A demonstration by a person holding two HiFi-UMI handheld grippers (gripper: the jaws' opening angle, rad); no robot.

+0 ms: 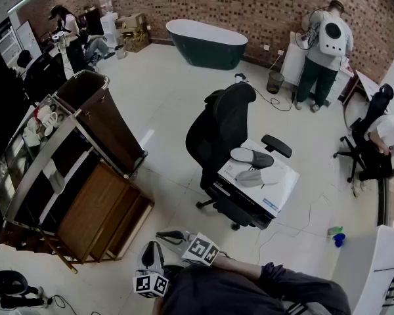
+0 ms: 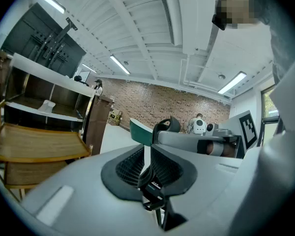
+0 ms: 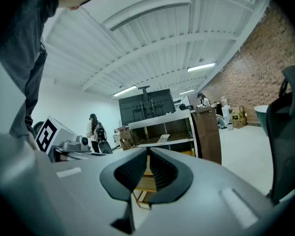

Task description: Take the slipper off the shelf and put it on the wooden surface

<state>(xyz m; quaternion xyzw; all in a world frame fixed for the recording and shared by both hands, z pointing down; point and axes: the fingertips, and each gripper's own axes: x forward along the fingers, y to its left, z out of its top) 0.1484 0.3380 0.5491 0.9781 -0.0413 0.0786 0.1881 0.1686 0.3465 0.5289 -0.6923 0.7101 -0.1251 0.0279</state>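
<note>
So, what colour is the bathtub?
The bathtub is dark green, white inside; head view shows it best.

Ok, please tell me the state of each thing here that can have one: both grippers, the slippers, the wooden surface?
left gripper, fingers shut, nothing between them.
right gripper, fingers shut, nothing between them.
white slipper, lying on the shelf, untouched.
grey slippers, lying on the box on the chair.
wooden surface, no slipper on it.

White slipper (image 2: 47,104) lying flat on white shelf (image 2: 69,117), wooden surface (image 2: 34,142) just below
</note>
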